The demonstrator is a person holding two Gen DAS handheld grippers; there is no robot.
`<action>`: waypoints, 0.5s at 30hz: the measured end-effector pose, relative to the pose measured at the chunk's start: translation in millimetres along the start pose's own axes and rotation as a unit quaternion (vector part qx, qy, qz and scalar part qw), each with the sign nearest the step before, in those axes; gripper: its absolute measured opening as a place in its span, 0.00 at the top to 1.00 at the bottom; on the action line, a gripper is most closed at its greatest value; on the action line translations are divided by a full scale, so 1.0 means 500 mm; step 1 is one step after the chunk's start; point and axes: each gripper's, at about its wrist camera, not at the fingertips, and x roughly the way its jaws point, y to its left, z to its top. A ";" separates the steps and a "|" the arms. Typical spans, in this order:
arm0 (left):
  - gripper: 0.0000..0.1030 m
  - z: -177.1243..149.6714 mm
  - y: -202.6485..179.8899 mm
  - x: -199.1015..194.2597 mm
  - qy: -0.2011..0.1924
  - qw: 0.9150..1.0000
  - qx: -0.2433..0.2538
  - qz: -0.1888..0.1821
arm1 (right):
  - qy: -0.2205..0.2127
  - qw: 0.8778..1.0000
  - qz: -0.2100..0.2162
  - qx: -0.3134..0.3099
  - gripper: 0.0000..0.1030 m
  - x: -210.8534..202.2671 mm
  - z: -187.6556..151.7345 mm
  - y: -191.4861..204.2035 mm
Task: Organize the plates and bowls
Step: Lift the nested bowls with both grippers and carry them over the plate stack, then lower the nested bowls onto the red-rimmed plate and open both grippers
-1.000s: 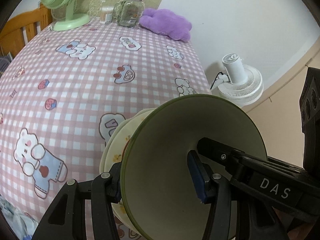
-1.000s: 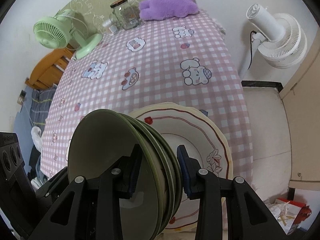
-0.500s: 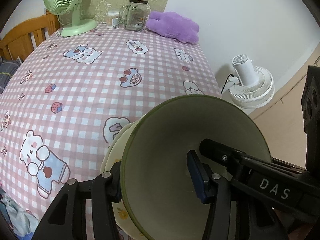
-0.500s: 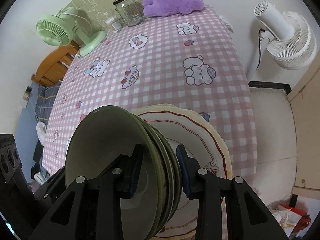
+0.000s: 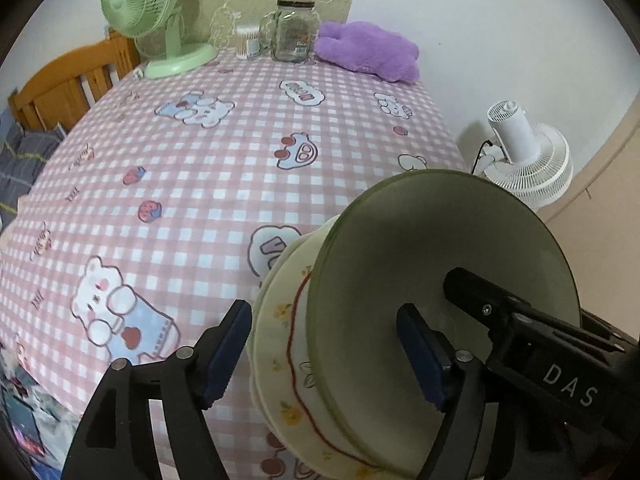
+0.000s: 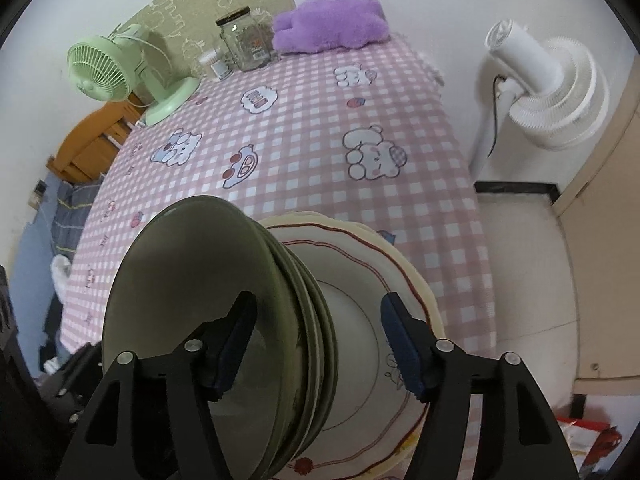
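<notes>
Several nested green bowls (image 6: 180, 280) sit tilted on a stack of cream plates (image 6: 360, 320) with red wavy lines, at the near edge of the table. My right gripper (image 6: 318, 344) straddles the bowls' rims. Its jaws are opening, one pad inside the top bowl and one over the plate, neither pressing. From the other side my left gripper (image 5: 324, 356) straddles the green bowls (image 5: 400, 248) and the cream plates (image 5: 280, 340). Its jaws are opening too, and both pads stand off the crockery. One of the right gripper's fingers (image 5: 472, 292) reaches into the bowl.
The table wears a pink checked cloth (image 5: 200, 180) with bear prints. At its far end stand a green desk fan (image 5: 136, 4), a glass jar (image 5: 294, 32) and a purple plush (image 5: 368, 56). A white floor fan (image 5: 528, 160) stands to the right, a wooden bed frame (image 5: 60, 88) to the left.
Both grippers were shut on the bowl stack; now both have spread their jaws and let go. The bowls rest on the plates. The hands have hardly moved.
</notes>
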 end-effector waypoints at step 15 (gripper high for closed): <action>0.16 0.040 0.040 -0.113 -0.076 0.993 0.080 -0.045 | -0.113 0.989 -0.087 0.034 0.26 -0.137 -0.020 0.079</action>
